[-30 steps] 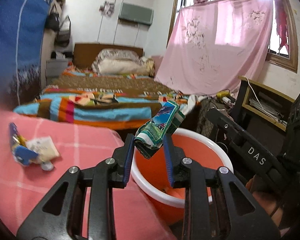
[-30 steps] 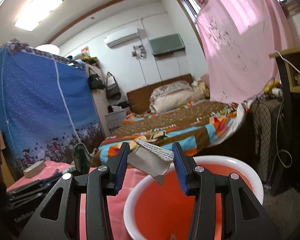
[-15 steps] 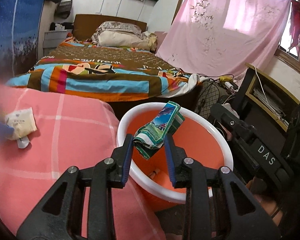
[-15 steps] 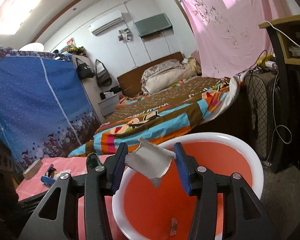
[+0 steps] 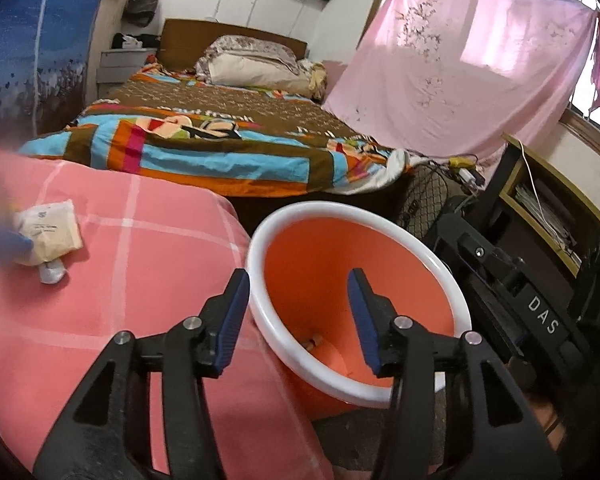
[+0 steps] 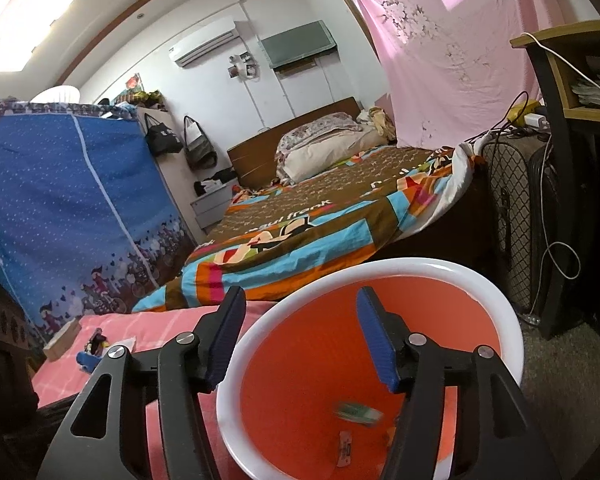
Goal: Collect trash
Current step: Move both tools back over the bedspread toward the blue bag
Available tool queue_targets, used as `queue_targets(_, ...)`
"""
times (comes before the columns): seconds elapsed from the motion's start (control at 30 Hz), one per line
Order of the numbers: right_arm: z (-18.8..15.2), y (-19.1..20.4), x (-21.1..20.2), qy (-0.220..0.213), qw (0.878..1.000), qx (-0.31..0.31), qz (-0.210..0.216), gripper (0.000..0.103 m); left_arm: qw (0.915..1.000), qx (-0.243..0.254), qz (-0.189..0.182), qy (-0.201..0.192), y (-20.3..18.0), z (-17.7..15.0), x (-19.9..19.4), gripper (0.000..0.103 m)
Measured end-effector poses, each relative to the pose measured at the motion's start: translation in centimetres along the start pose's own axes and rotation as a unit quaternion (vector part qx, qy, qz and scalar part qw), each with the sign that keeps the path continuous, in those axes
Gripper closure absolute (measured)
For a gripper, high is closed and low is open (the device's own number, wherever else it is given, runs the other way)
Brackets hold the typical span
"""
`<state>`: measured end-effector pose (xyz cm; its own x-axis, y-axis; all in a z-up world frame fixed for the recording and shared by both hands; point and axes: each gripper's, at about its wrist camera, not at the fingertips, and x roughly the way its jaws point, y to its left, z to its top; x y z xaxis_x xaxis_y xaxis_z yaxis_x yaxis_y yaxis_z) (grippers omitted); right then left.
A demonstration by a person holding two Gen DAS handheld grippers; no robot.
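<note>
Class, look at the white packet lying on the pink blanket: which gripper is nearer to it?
Left. The left gripper hangs open beside the blanket holding the white packet; the right gripper sits over the orange bucket, farther off.

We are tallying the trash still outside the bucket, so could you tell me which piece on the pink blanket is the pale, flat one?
It is the cream packet, flat beside a blurred blue wrapper.

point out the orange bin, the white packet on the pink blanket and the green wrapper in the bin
orange bin (image 5: 380, 216): left wrist view, far white rim.
white packet (image 5: 50, 230): left wrist view, middle of its face.
green wrapper (image 6: 356, 411): right wrist view, blurred middle.
</note>
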<state>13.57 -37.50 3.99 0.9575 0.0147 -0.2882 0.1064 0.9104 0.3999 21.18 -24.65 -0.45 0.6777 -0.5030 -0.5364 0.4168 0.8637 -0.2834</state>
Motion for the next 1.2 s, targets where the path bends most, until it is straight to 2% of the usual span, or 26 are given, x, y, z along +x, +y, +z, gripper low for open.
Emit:
queue_targets(0.23, 0.3, 0.8, -0.4, -0.022, 1.0, -0.021, 0.003, 0.036, 0.9984, -0.009, 0.027, -0.049, 1.5, 0.5, -2.2, 0.039)
queue_targets(0.3, 0.4, 1.2, -0.7, -0.032, 0.999, -0.027, 0.005, 0.029, 0.997, -0.01, 0.037, -0.067, 2.0, 0.8, -3.1, 0.032)
queue_targets(0.43, 0.6, 2.5, -1.1, -0.057, 0.997, -0.047, 0.011, 0.021, 0.9932, -0.012, 0.06, -0.099, 3.3, 1.1, -4.8, 0.019)
queue_targets(0.53, 0.6, 3.6, -1.4, -0.075, 0.995, -0.06, 0.017, 0.011, 0.9896, -0.012, 0.08, -0.119, 4.4, 1.2, -6.0, 0.012)
queue_targets(0.6, 0.5, 4.3, -1.5, -0.087, 0.994, -0.068, 0.021, 0.0, 0.9876, -0.011, 0.09, -0.128, 5.0, 1.3, -6.7, 0.002)
queue_targets(0.63, 0.5, 4.7, -1.6, -0.094, 0.993, -0.072, 0.023, 0.0, 0.986, -0.012, 0.097, -0.135, 5.3, 1.3, -7.1, 0.0)
queue_targets(0.83, 0.2, 6.8, -2.0, -0.121, 0.987, -0.096, 0.052, 0.0, 0.9707, -0.013, 0.137, -0.197, 7.3, 1.0, -10.0, 0.0)
queue_targets(1.2, -1.3, 11.8, -2.6, -0.168, 0.969, -0.159, 0.089, 0.0, 0.9488, 0.019, 0.2, -0.244, 10.2, 0.2, -13.4, 0.0)
